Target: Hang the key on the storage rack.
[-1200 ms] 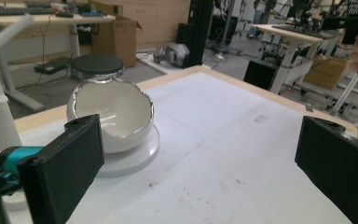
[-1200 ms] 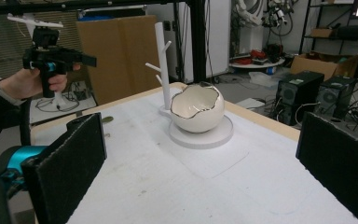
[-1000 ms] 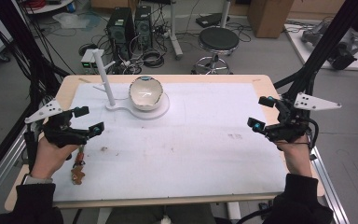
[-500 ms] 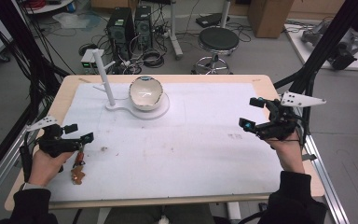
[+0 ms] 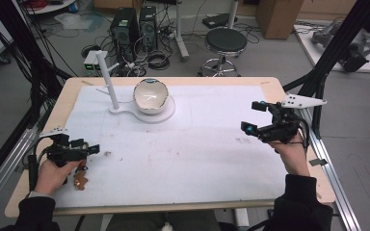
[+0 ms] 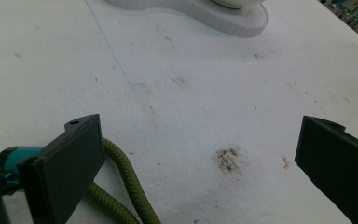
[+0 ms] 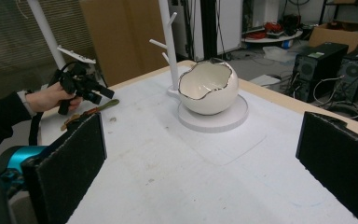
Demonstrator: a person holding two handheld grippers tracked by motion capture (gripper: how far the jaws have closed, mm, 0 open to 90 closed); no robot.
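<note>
White bowl point(image 7: 208, 92) with gold rim; olive-green cord point(image 6: 126, 186); black jaws.

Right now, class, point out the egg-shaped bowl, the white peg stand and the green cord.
egg-shaped bowl point(image 7: 208, 88), right gripper view, front of its shell.
white peg stand point(image 5: 108, 79), high view, middle of its post.
green cord point(image 6: 129, 179), left gripper view, its bend.

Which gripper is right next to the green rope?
The left gripper, open beside the green rope near the table's front corner. The right gripper hovers far across the table.
</note>
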